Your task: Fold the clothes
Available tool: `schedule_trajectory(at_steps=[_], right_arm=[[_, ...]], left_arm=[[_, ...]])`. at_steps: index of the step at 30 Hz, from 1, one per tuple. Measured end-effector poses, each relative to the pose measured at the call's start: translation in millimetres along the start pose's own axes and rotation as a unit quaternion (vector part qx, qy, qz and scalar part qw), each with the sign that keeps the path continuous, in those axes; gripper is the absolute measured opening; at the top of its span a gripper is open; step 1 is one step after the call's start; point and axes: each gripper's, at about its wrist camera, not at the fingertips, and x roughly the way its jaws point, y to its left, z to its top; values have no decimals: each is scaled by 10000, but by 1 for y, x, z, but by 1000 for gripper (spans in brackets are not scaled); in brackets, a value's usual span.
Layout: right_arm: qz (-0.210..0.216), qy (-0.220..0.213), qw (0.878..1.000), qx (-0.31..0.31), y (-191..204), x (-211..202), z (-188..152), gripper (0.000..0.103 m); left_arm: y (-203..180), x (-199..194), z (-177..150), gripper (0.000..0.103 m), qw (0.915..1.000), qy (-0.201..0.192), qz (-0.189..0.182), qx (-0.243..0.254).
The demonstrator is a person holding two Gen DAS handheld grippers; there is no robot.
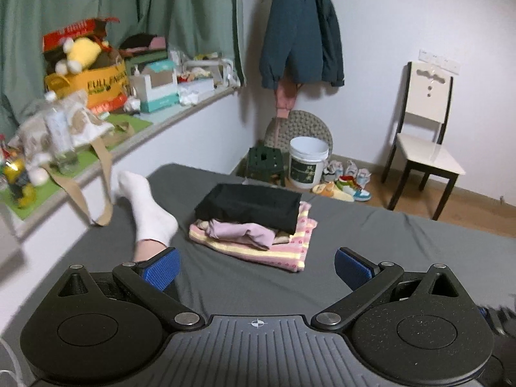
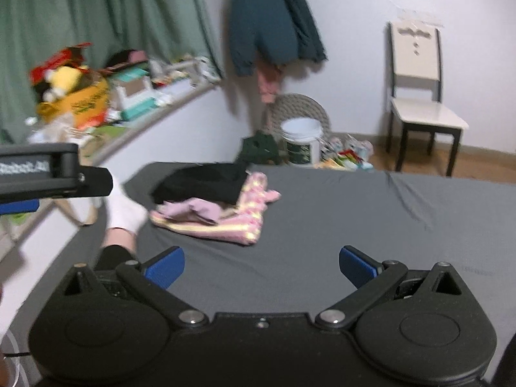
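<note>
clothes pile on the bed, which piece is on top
The black folded garment is on top. Under it lies a crumpled lilac piece, and the pink and yellow striped one is at the bottom, spread on the grey bed sheet.

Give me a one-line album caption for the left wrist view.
Open left gripper faces folded clothes stacked on a grey bed.

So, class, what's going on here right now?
A person holds two grippers over a grey bed. The left gripper and right gripper are both open and empty. A pile of clothes lies ahead, a folded black item on top. Nothing is being gripped.
</note>
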Motion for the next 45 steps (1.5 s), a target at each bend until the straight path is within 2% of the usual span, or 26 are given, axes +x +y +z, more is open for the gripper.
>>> schedule_trajectory(at_steps=[2, 4, 7, 12, 15, 21, 25, 34, 38, 41, 43, 45], right_arm=[[31, 29, 10000, -74, 4, -16, 4, 103], [72, 47, 9999, -90, 6, -29, 4, 103], [71, 17, 10000, -29, 4, -36, -9, 103], [-109, 9, 9998, -156, -5, -16, -45, 103], [-251, 58, 9996, -147, -10, 6, -68, 103], [-215, 2, 9997, -141, -15, 36, -102, 103], [-189, -245, 9993, -196, -21, 44, -122, 103], [-113, -286, 9995, -36, -36, 49, -135, 103], [-144, -362, 9992, 62, -43, 46, -136, 103], [-154, -469, 9986, 189, -52, 42, -135, 103], [-197, -557, 9977, 320, -58, 39, -135, 103], [-206, -635, 9967, 467, -66, 36, -136, 103]], left_arm=[[1, -29, 2, 102, 9993, -28, 354, 140], [3, -47, -3, 102, 9984, -58, 523, 201], [5, -54, -17, 102, 9988, -47, 461, 160], [6, -33, -48, 102, 9993, 111, 335, 157], [2, -15, -67, 102, 9980, 155, 563, 230], [2, 15, -84, 102, 9972, 511, 545, -34], [-10, 27, -91, 102, 9968, 681, 411, 50], [-37, 48, -106, 102, 9941, 1050, 132, 218], [-39, 36, -105, 102, 9936, 1071, -314, 177], [-33, 12, -100, 102, 9913, 954, -902, 39], [-26, -14, -100, 102, 9907, 561, -1235, -52], [-14, -50, -109, 102, 9873, -205, -1570, -140]])
